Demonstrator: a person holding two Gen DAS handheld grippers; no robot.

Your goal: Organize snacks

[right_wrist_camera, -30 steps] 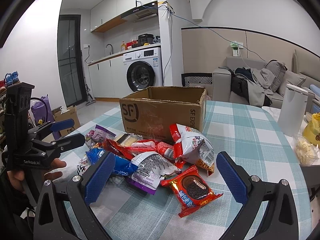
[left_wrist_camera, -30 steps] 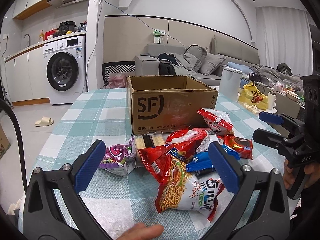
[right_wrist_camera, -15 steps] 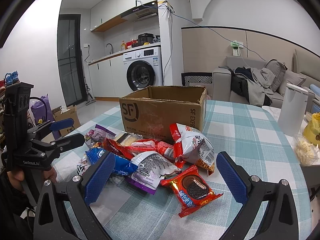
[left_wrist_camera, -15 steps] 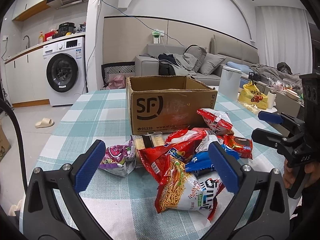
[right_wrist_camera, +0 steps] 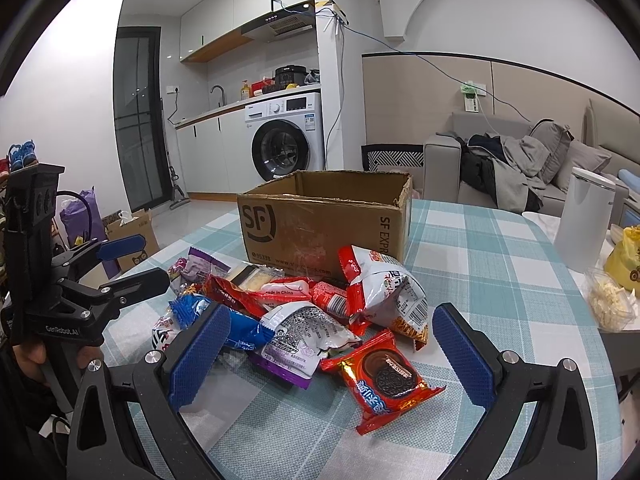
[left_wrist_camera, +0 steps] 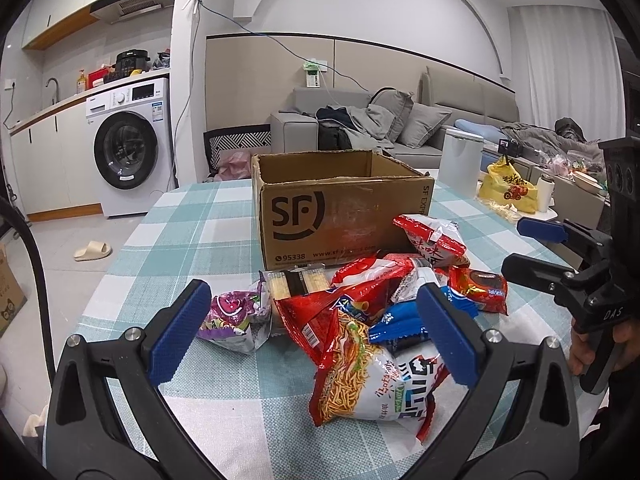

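Observation:
A heap of snack packets lies on the checked tablecloth in front of an open cardboard box. Nearest the left gripper is a red-and-white noodle snack bag, with a purple packet to its left. The left gripper is open and holds nothing. Nearest the right gripper is a red chocolate-cookie packet, beside a silver-and-purple packet and a blue packet. The right gripper is open and holds nothing. Each gripper shows in the other's view, held by a hand.
A white canister and a yellow bag stand at the table's right side, with a clear tub of food near them. A washing machine and a sofa lie beyond the table.
A fingertip at the bottom edge of the left wrist view one second ago is gone. Both grippers stay almost still and open.

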